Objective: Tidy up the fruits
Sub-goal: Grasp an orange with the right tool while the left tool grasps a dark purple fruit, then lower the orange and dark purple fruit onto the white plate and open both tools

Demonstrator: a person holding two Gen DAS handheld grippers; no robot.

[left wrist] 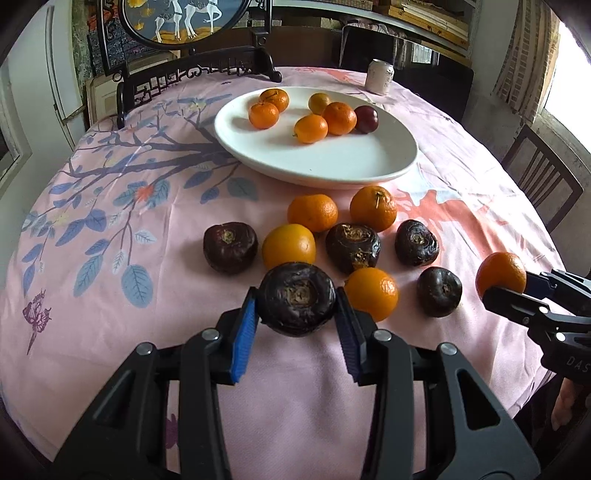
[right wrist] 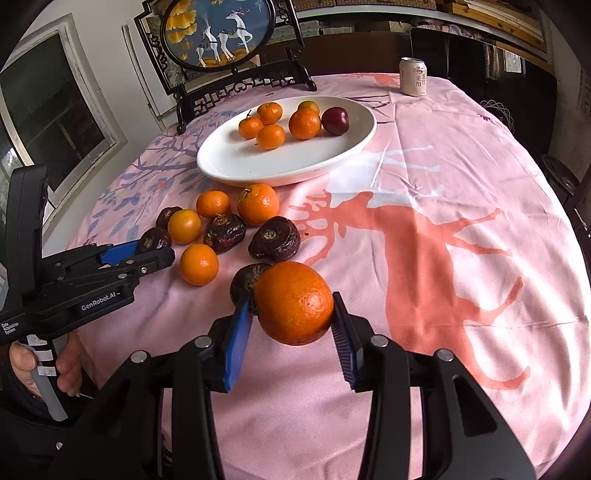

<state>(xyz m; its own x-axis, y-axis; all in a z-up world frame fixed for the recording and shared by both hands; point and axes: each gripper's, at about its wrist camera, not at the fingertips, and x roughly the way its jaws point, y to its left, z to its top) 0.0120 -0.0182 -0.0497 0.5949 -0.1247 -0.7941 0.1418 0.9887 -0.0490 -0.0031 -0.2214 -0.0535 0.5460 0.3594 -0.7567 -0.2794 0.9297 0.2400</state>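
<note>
L gripper (left wrist: 297, 314) is pinching a dark water chestnut (left wrist: 297, 297) between its blue pads (left wrist: 243, 332), w/ both pads pressing on the chestnut's sides, on the near side of the white plate (left wrist: 332, 162) and closest to the camera. R gripper (right wrist: 291, 325) is clamping an orange (right wrist: 294, 302) the same way, pads touching both sides of it; the orange is looking lifted off the pink tablecloth (right wrist: 424, 258), though it's hard to be sure. In the left view the R gripper (left wrist: 517, 291) is showing at the far right edge w/ its orange (left wrist: 500, 273), well to the right of the plate's near rim. In the right view the L gripper (right wrist: 147, 254) is reaching in from the left, its chestnut mostly hidden behind the fingers.

Between the held fruit and the plate, loose fruit is sitting on the cloth in a cluster: approx. four more chestnuts, incl. one left of the group (left wrist: 229, 247), one mid (left wrist: 352, 246), one right of it (left wrist: 416, 242) and one nearer (left wrist: 439, 291), plus four oranges, two nearer (left wrist: 289, 246) (left wrist: 371, 293) and two just short of the plate's near rim (left wrist: 312, 212) (left wrist: 373, 208).

On the plate, toward its far side, five small oranges are bunching together, e.g. (left wrist: 263, 115) and (left wrist: 339, 118), w/ one dark red round fruit (left wrist: 366, 119) touching the right end of the bunch.

Beyond the plate, a drink can (left wrist: 380, 76) is standing upright to its far right, and a dark carved stand w/ a round deer picture (right wrist: 218, 33) is standing behind the plate's far left.
</note>
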